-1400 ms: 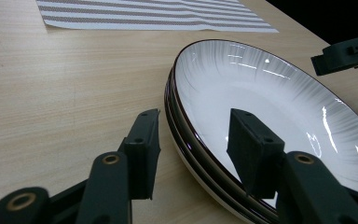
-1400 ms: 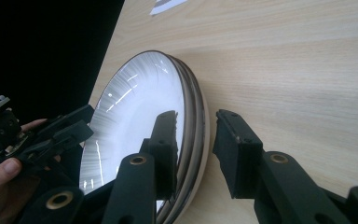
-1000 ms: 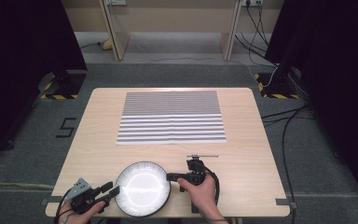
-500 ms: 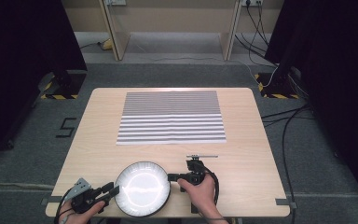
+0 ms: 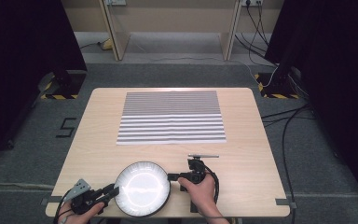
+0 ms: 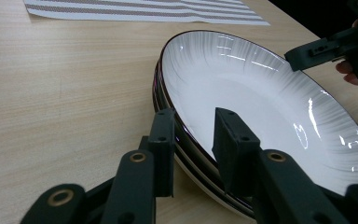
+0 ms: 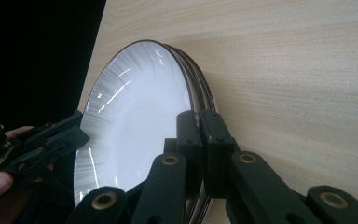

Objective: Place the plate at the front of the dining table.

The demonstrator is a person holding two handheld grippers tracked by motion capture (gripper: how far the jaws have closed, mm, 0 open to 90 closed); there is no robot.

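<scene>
A stack of white plates with dark rims (image 5: 142, 189) (image 6: 261, 107) (image 7: 135, 121) sits near the table's front edge. My left gripper (image 5: 114, 191) (image 6: 193, 128) is at the stack's left rim. Its jaws have just been closing, and the rim is clamped between them, one jaw outside the stack and one on the top plate's inner face. My right gripper (image 5: 170, 177) (image 7: 198, 123) is at the right rim, its jaws pinched together on the plate edge. Each gripper view shows the other gripper across the plate.
A grey-and-white striped mat (image 5: 171, 116) (image 6: 144, 10) lies flat in the middle of the light wooden table (image 5: 242, 140). A thin grey stick (image 5: 203, 156) lies just behind the right hand. The stack stands close to the table's front edge.
Both pairs of jaws have closed onto the plate rim. Neither hand has shifted, and the plates lie where they were.
</scene>
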